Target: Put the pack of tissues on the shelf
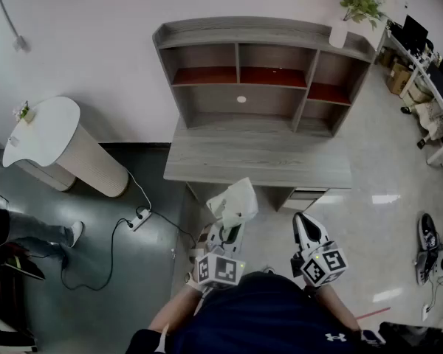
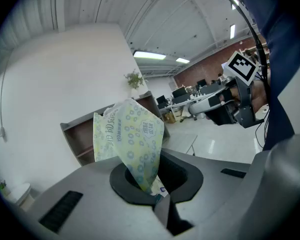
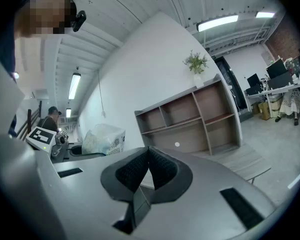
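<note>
The pack of tissues (image 1: 234, 200), in pale green patterned wrap, hangs in the air just before the front edge of the grey desk (image 1: 258, 161). My left gripper (image 1: 227, 226) is shut on its lower end; in the left gripper view the pack (image 2: 132, 134) rises out of the pinched jaws of the left gripper (image 2: 151, 186). The shelf unit (image 1: 262, 72) with open compartments stands on the desk's back. My right gripper (image 1: 304, 228) is beside it on the right, shut and empty, with the pads of the right gripper (image 3: 149, 159) meeting. The pack (image 3: 104, 139) shows at that view's left.
A white vase with a plant (image 1: 341, 29) stands on the shelf's top right corner. A white-topped round stand (image 1: 55, 142) is at the left. A power strip and cables (image 1: 140, 218) lie on the floor. A person's legs (image 1: 29, 231) are at far left. Office desks (image 1: 432, 72) line the right.
</note>
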{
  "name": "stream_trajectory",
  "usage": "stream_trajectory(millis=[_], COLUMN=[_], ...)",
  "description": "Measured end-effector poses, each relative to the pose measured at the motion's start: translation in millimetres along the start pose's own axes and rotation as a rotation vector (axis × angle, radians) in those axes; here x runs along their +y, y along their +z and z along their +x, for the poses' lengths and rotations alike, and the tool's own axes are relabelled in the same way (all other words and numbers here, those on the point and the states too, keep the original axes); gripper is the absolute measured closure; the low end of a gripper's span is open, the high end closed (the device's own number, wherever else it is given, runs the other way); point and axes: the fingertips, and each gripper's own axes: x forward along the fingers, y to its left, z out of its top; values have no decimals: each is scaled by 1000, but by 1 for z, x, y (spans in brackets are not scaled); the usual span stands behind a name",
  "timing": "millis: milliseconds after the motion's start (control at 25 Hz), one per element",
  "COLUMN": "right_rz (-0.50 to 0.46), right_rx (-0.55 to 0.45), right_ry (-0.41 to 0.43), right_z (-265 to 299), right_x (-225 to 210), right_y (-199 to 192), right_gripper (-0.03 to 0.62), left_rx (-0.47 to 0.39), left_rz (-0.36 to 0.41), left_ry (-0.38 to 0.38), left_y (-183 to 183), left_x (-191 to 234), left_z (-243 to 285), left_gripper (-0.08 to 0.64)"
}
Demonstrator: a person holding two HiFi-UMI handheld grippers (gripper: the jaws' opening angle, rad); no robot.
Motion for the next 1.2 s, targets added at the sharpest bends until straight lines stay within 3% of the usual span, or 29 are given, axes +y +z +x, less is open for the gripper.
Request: stream_trajectory(millis=[600,920,1200], right_rz=[5,-77,-93], right_rx=[-9,-43,-45], right_ry=[19,24,86], right_z=[-5,-25,-37], right_x=[-20,-45,-59], right_y=[0,20,21], right_gripper=[581,581,581], left_rx=[16,46,103], left_rz=[8,22,38], left_ry=[4,64,144], left_y=[8,23,20], left_x=[-13,-19,-36], left_z=[20,25,16], left_gripper=[540,540,540])
